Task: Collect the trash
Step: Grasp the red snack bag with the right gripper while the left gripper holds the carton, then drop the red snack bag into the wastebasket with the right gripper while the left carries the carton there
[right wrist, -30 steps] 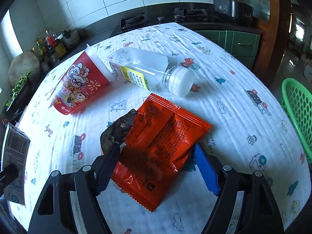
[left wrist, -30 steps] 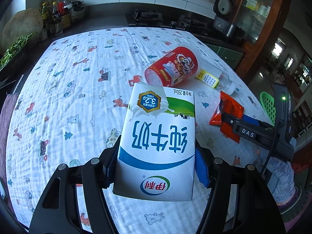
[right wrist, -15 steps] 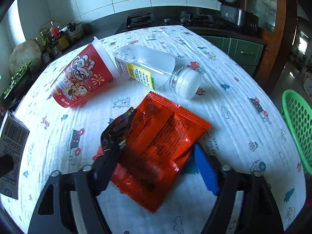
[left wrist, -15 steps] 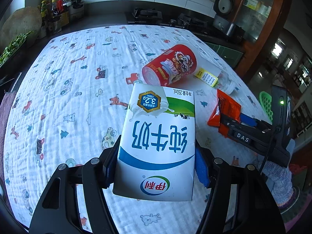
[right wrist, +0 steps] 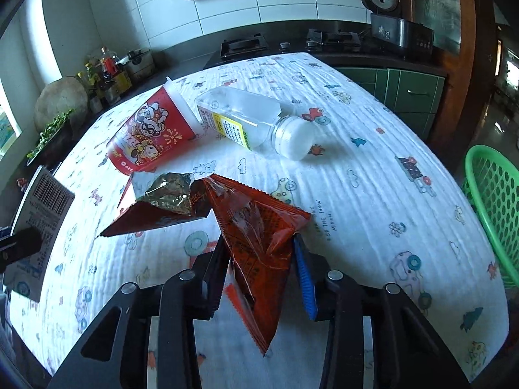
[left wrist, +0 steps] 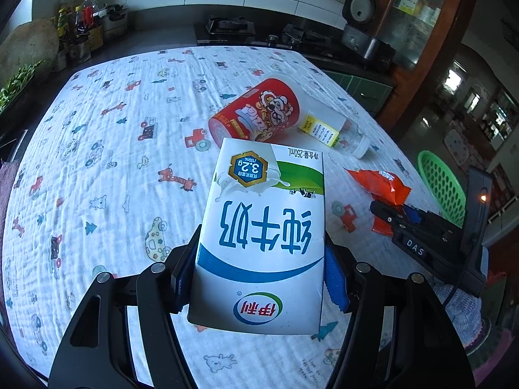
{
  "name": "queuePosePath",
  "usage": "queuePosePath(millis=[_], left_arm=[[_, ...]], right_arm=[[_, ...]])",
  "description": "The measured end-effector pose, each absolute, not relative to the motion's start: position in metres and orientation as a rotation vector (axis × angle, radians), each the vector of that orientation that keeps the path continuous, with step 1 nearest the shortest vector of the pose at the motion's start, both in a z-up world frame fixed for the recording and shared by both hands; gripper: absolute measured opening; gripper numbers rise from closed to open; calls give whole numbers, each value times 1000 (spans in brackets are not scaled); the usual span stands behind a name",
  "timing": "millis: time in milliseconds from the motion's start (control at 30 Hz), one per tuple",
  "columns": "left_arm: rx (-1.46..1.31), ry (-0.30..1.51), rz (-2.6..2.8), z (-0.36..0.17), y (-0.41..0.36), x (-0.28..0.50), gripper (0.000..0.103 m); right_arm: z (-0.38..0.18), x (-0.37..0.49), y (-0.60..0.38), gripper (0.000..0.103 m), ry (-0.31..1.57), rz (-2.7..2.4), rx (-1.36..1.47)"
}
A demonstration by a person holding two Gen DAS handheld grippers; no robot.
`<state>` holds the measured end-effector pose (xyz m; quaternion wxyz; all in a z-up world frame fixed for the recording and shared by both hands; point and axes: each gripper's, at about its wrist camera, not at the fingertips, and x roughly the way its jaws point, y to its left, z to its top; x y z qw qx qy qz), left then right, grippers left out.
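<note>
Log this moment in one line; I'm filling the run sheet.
left tool: shut on milk carton | right tool: closing on orange snack wrapper | green basket: at table edge

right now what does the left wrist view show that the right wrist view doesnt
Left wrist only: the milk carton's printed front, clamped in the left hand-held gripper.
Right wrist only: the right hand-held gripper closing on the orange snack wrapper, and the wrapper's foil inside.
Both: red cup, plastic bottle, green basket, cartoon tablecloth.
</note>
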<state>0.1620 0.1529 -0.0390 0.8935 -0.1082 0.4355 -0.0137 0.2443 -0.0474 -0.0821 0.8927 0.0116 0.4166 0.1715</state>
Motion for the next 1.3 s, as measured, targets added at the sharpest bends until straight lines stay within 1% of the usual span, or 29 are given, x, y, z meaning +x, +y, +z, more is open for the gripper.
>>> queuePosePath(millis=[300,533,900,1000,1067,1167,1233,1300], left_arm=[[-192,890,-98,-28,110,176,64],[-158,885,-208,-20,49,201,64],[-95,882,-382,-5,-57,246,64],[-83,884,-416,-1,-83,258,64],[-69,882,-433,0,-100,267,64],[-62,887,-456,1,-120,278,64],[-57,893,-470,0,-132,284,64],[-46,895,-480,-2,-147,290,64]], right_arm=[[-58,219,-106,37,778,335,83],[-41,211,-178,37,725,231,104],[-53,228,-307,37,754,-27,127],[-63,238,-335,40,785,-82,138],[-70,242,-351,44,800,-110,143],[-80,249,-371,48,821,-128,165],[-83,249,-378,57,824,-133,164],[-87,251,-384,62,829,-135,155]])
